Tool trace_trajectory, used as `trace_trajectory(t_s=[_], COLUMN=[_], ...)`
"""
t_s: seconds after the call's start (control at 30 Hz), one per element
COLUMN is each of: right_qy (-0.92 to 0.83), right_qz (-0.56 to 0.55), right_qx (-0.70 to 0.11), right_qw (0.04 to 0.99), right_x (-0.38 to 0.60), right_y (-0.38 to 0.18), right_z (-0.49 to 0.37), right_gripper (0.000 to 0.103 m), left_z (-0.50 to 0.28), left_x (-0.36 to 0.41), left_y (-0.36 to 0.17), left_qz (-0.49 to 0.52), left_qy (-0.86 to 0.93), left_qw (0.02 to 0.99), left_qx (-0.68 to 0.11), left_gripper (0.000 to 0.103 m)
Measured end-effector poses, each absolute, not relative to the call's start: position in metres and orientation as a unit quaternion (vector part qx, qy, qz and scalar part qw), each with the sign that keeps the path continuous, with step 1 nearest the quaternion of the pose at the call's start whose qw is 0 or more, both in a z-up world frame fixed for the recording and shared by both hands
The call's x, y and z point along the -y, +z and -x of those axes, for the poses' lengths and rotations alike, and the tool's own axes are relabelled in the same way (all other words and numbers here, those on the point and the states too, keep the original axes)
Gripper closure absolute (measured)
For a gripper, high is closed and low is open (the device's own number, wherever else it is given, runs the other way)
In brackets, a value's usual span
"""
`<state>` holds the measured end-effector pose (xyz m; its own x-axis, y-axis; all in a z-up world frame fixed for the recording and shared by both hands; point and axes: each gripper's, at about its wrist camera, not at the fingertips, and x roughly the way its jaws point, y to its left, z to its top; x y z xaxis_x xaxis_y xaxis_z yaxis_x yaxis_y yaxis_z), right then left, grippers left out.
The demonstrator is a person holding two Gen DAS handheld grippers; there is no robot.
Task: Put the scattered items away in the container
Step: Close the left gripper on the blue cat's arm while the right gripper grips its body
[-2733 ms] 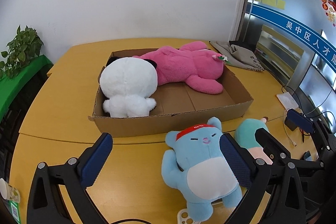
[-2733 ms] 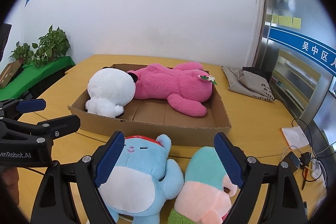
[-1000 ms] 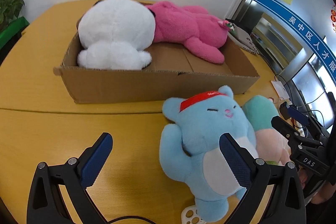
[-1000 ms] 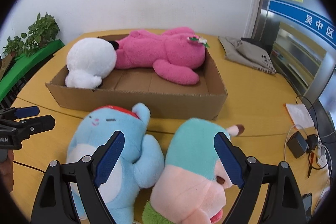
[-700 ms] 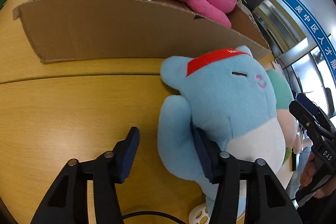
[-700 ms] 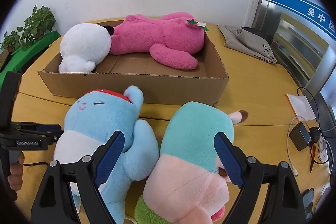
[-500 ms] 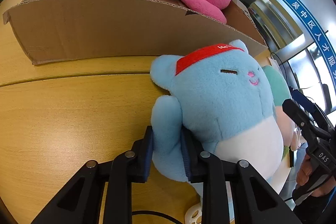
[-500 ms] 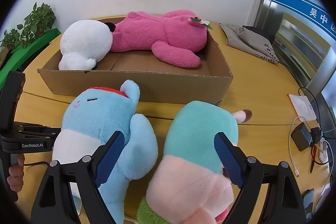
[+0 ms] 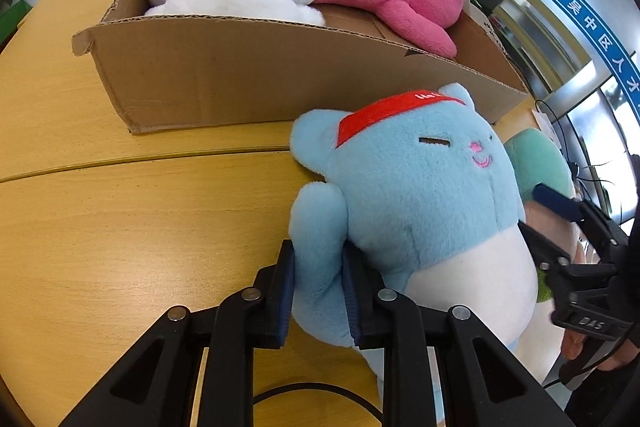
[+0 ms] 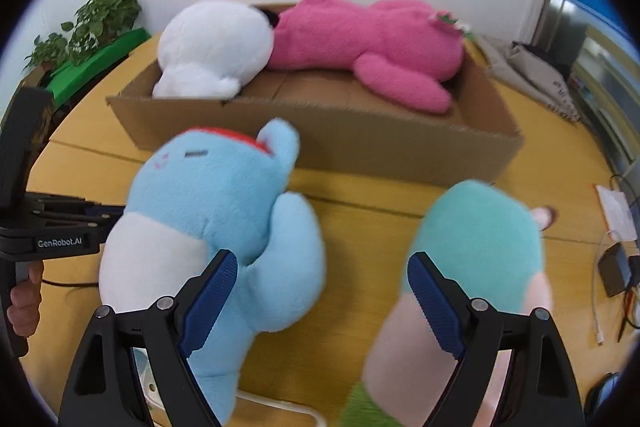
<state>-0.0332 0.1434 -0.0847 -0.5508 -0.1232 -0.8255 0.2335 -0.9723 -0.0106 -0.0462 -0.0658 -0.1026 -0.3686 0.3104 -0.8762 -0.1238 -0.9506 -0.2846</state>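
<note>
My left gripper (image 9: 318,277) is shut on the arm of a blue plush cat (image 9: 416,195) with a red headband, which lies on the table just in front of the cardboard box (image 9: 248,75). The cat also shows in the right wrist view (image 10: 208,203). My right gripper (image 10: 320,291) is open and hovers between the cat and a teal and pink plush (image 10: 480,251), touching neither. The box (image 10: 360,143) holds a white plush (image 10: 216,43) and a pink plush (image 10: 372,35).
The yellow wooden table (image 9: 120,227) extends left of the cat. A potted plant (image 10: 92,23) stands at the far left. A grey cloth bag (image 10: 532,75) lies behind the box on the right. Cables and a charger (image 10: 616,267) sit at the right edge.
My left gripper came down to the blue cat and closed on its arm, tilting the cat up slightly. My right gripper stayed open and drifted lower between the two plush toys.
</note>
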Motion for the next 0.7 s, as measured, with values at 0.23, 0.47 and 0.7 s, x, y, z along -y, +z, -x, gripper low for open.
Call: trace_trajectory(t_s=[0.23,0.47,0.7], right_qy=[-0.869,-0.878,-0.899], right_qz=[-0.474,-0.457,-0.405], right_qx=[-0.051,-0.036,-0.024], right_qw=[0.133,0.137,0.165], right_x=[-0.136,-0.139,-0.141], right_y=[-0.098,-0.095,-0.06], right_z=[0.04,0.036,0.031], right_gripper=[0.078,0.089,0.103], left_z=[0.043,0.03,0.022], left_x=[0.062,0.065,0.042], left_y=[-0.097,-0.078,-0.024], left_qz=[0.533,0.509,0.454], left_qy=[0.83,0.845,0.871], left_qw=[0.137,0.14,0.181], left_qx=[0.084,0.083,0.052], left_gripper=[0.083,0.085,0.088])
